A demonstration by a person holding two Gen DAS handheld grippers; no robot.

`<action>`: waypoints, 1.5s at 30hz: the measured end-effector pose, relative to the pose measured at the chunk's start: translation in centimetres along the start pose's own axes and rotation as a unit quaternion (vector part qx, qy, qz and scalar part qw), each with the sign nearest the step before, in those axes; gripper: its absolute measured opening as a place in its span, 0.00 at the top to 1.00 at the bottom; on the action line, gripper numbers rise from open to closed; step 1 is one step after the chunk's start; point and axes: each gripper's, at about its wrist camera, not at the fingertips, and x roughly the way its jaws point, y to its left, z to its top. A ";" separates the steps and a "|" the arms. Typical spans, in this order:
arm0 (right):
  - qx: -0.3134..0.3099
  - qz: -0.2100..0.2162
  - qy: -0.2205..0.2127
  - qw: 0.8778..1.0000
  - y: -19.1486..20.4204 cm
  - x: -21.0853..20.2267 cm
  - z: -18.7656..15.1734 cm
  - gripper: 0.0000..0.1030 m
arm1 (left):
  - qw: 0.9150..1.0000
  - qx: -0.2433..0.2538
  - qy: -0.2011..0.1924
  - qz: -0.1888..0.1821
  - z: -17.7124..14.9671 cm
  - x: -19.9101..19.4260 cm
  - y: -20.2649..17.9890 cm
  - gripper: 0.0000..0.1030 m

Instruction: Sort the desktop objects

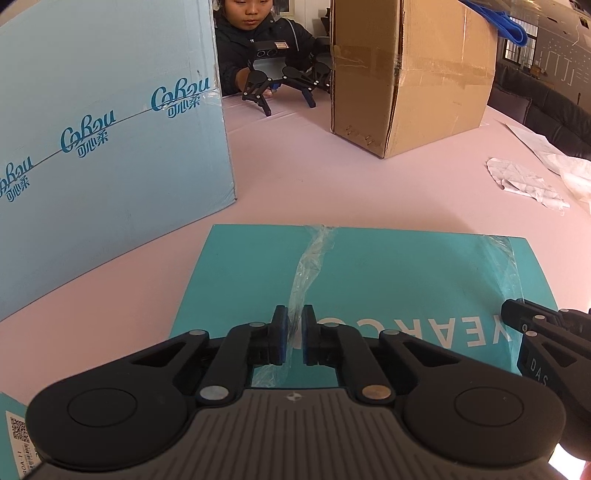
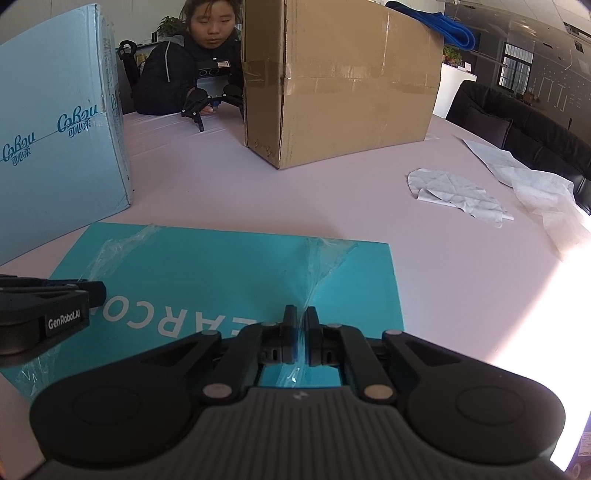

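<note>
A flat teal box (image 1: pixel 388 280) wrapped in clear plastic film lies on the pale pink table; it also shows in the right wrist view (image 2: pixel 221 273). My left gripper (image 1: pixel 293 334) is nearly shut on a pulled-up strip of the film (image 1: pixel 310 266) over the box's near edge. My right gripper (image 2: pixel 301 334) is shut on another pulled-up strip of film (image 2: pixel 321 266) near the box's right side. Each gripper shows at the edge of the other's view: the right gripper (image 1: pixel 546 332) and the left gripper (image 2: pixel 48 310).
A tall light blue carton (image 1: pixel 103 147) stands at the left. A brown cardboard box (image 1: pixel 406 74) stands behind, with a blue cloth (image 2: pixel 447 26) on top. Crumpled white paper (image 2: pixel 454 192) lies at the right. A person (image 2: pixel 199 55) across the table holds another gripper.
</note>
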 end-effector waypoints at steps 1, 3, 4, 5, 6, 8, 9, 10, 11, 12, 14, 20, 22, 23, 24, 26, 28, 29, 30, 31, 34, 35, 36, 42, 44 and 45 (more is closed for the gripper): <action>0.001 -0.001 0.000 1.000 -0.1 -0.1 -0.1 0.94 | 1.000 0.000 -0.003 0.001 -0.1 -0.2 -0.1 0.95; 0.001 -0.003 -0.005 1.000 -0.2 -0.4 -0.2 0.94 | 1.000 -0.001 -0.009 0.002 -0.2 -0.5 -0.2 0.95; 0.000 -0.004 -0.009 1.000 -0.3 -0.6 -0.2 0.94 | 1.000 -0.002 -0.011 0.002 -0.3 -0.7 -0.3 0.95; -0.003 -0.005 -0.012 1.000 -0.3 -0.9 -0.3 0.94 | 1.000 -0.003 -0.013 0.002 -0.4 -0.9 -0.4 0.95; -0.005 -0.006 -0.014 1.000 -0.3 -1.1 -0.3 0.94 | 1.000 -0.006 -0.013 0.001 -0.5 -1.0 -0.4 0.95; -0.003 -0.005 -0.016 1.000 -0.5 -1.4 -0.3 0.94 | 1.000 -0.009 -0.015 0.001 -0.6 -1.3 -0.4 0.95; -0.002 -0.004 -0.017 1.000 -0.6 -1.6 -0.3 0.94 | 1.000 -0.009 -0.016 0.001 -0.6 -1.6 -0.4 0.95; -0.001 -0.004 -0.019 1.000 -0.7 -1.7 -0.4 0.94 | 1.000 -0.008 -0.017 0.000 -0.7 -1.8 -0.5 0.95; 0.000 -0.004 -0.021 1.000 -0.7 -1.9 -0.4 0.94 | 1.000 -0.007 -0.018 0.001 -0.7 -2.0 -0.5 0.95; 0.001 -0.004 -0.022 1.000 -0.8 -2.1 -0.3 0.94 | 1.000 -0.007 -0.019 0.001 -0.7 -2.2 -0.6 0.95; 0.002 -0.003 -0.024 1.000 -0.9 -2.4 -0.3 0.94 | 1.000 -0.009 -0.021 0.001 -0.7 -2.7 -0.6 0.96; 0.002 -0.002 -0.040 0.999 -0.9 -3.8 -0.2 0.94 | 0.999 -0.013 -0.037 0.000 -0.3 -4.3 -0.5 0.96; 0.003 -0.002 -0.046 0.999 -0.9 -4.4 -0.1 0.94 | 0.999 -0.015 -0.041 -0.001 -0.2 -5.0 -0.5 0.96; 0.004 -0.002 -0.048 0.999 -1.0 -4.6 -0.1 0.94 | 0.999 -0.016 -0.044 -0.001 -0.2 -5.3 -0.5 0.96; 0.005 -0.002 -0.050 0.999 -1.0 -4.9 0.0 0.94 | 0.999 -0.017 -0.048 -0.001 -0.1 -5.7 -0.5 0.96; 0.005 -0.002 -0.056 0.998 -1.1 -5.5 0.0 0.94 | 0.998 -0.018 -0.055 -0.001 -0.1 -6.5 -0.5 0.96; 0.005 -0.002 -0.063 0.998 -1.1 -6.1 0.1 0.94 | 0.998 -0.020 -0.061 -0.002 0.0 -7.3 -0.4 0.96; 0.005 -0.002 -0.066 0.998 -1.1 -6.5 0.1 0.94 | 0.998 -0.021 -0.065 -0.002 0.0 -7.7 -0.4 0.96; 0.004 -0.002 -0.069 0.998 -1.1 -6.8 0.2 0.94 | 0.997 -0.021 -0.068 -0.002 0.0 -8.0 -0.3 0.96; 0.004 -0.002 -0.072 0.997 -1.0 -7.1 0.2 0.94 | 0.997 -0.022 -0.071 -0.002 0.0 -8.4 -0.3 0.96; 0.005 -0.001 -0.080 0.997 -0.9 -8.0 0.3 0.94 | 0.996 -0.025 -0.081 -0.002 -0.1 -9.6 -0.1 0.96; 0.006 -0.001 -0.084 0.996 -0.9 -8.4 0.3 0.94 | 0.996 -0.026 -0.083 -0.002 -0.1 -10.0 0.0 0.96; 0.007 -0.001 -0.087 0.996 -0.9 -8.8 0.2 0.94 | 0.996 -0.029 -0.087 -0.001 -0.3 -10.7 0.1 0.96; 0.004 0.003 -0.105 0.994 -0.4 -10.9 0.2 0.94 | 0.994 -0.041 -0.101 0.000 -0.7 -13.4 1.0 0.96; 0.005 0.006 -0.111 0.994 -0.2 -11.6 0.3 0.94 | 0.993 -0.043 -0.106 0.002 -0.8 -14.2 1.3 0.96; 0.005 0.007 -0.114 0.993 -0.1 -11.9 0.3 0.94 | 0.993 -0.044 -0.108 0.003 -0.9 -14.7 1.5 0.96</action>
